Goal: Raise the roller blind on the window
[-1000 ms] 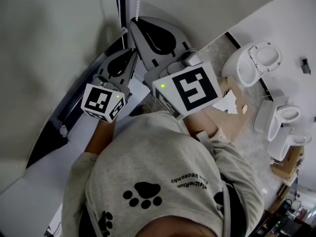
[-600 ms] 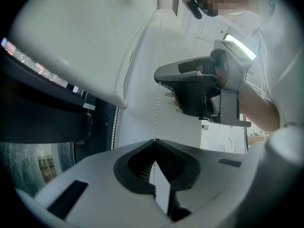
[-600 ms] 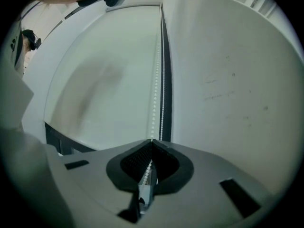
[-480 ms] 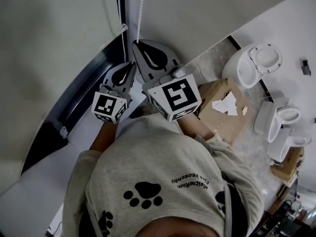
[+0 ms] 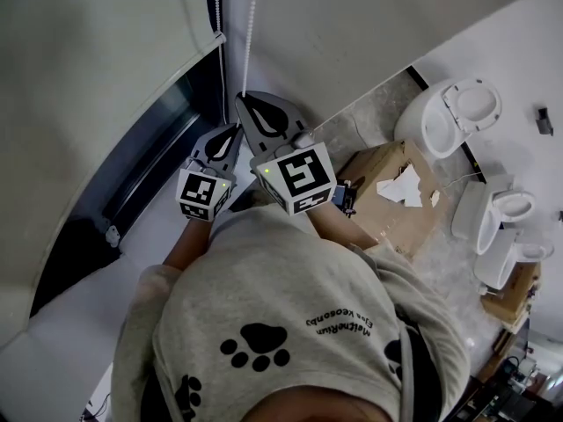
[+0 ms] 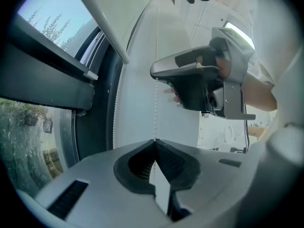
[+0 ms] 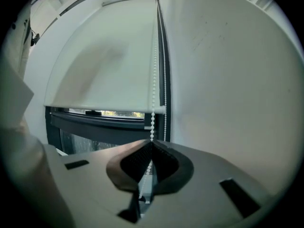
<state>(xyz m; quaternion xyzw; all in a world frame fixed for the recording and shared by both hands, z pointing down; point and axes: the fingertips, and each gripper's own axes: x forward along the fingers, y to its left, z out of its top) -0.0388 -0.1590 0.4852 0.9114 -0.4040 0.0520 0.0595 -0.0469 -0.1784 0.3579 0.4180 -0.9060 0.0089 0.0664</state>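
White walls flank the window (image 7: 95,127), whose upper part is covered by the roller blind (image 7: 104,65). Its bead chain (image 7: 154,84) is hung at the window's right edge. One strand is pinched by the left hand-held gripper (image 6: 154,142), another by the right hand-held gripper (image 7: 151,145).

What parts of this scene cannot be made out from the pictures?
The bead chain: lower loop hidden behind the left tongs and right tongs in their own views; top cut off by the head view's upper edge.
The person's hands: head view, covered by the marker cubes.
The clutter at the head view's lower right corner: too small and dark.
Outside the window pane: left gripper view, blurred.
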